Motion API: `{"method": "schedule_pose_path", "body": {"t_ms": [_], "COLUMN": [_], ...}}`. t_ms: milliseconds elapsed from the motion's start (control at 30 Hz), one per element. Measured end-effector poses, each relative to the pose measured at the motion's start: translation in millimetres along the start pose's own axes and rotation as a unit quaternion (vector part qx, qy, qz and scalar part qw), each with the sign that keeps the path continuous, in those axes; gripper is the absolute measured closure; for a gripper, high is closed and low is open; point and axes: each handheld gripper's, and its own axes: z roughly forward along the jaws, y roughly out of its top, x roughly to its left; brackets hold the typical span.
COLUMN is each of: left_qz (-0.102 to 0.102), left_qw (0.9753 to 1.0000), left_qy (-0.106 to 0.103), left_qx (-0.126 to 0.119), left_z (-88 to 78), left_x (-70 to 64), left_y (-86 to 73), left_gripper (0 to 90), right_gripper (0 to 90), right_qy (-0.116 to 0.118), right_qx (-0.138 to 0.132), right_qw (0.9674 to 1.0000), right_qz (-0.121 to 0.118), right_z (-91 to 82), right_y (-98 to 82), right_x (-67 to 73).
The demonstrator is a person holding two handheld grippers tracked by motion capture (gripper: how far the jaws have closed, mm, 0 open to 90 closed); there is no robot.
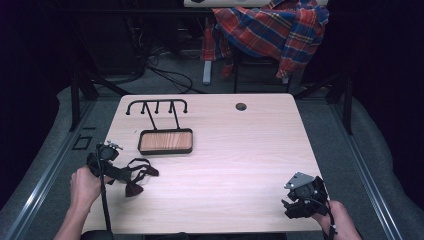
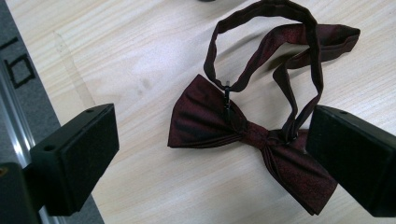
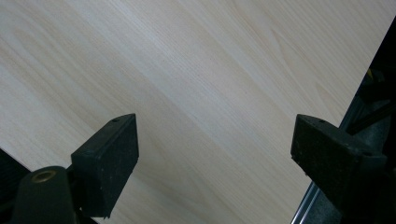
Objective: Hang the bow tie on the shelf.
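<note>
dark red satin bow tie (image 2: 252, 135) with thin neck strap (image 2: 280, 42) lies flat on the pale wood bench (image 1: 235, 150), lower left of the high view, near the black wire rack with wooden tray (image 1: 165, 141). left gripper (image 2: 210, 154) hovers over it, fingers spread, nothing pinched. right gripper (image 3: 215, 154), lower right, fingers spread over bare bench. judgement: light, limp, slippery; pinch at the centre knot.
</note>
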Motion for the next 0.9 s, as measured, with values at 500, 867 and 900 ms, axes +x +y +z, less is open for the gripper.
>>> {"method": "schedule_pose_path", "body": {"t_ms": [500,867,900], "left_qz": [-0.019,-0.023,-0.025], "left_qw": [0.9996,0.9994,0.9993], "left_qy": [-0.005,-0.008,-0.010], "left_qx": [-0.019,-0.022,-0.026], "left_z": [-0.1,2.5,2.9], "left_x": [8.5,13.4,15.2], "left_y": [-4.2,0.7,1.9], "left_gripper": [12.5,14.6,14.7], "right_gripper": [14.8,14.8,14.8], "right_qy": [0.001,0.000,0.000], "right_qx": [0.001,0.000,0.001], "right_qw": [1.0000,1.0000,1.0000], "right_qz": [-0.002,-0.001,-0.002], "right_z": [1.1,0.9,1.0], "right_y": [1.3,1.1,1.2], "right_x": [1.5,1.3,1.4]}}
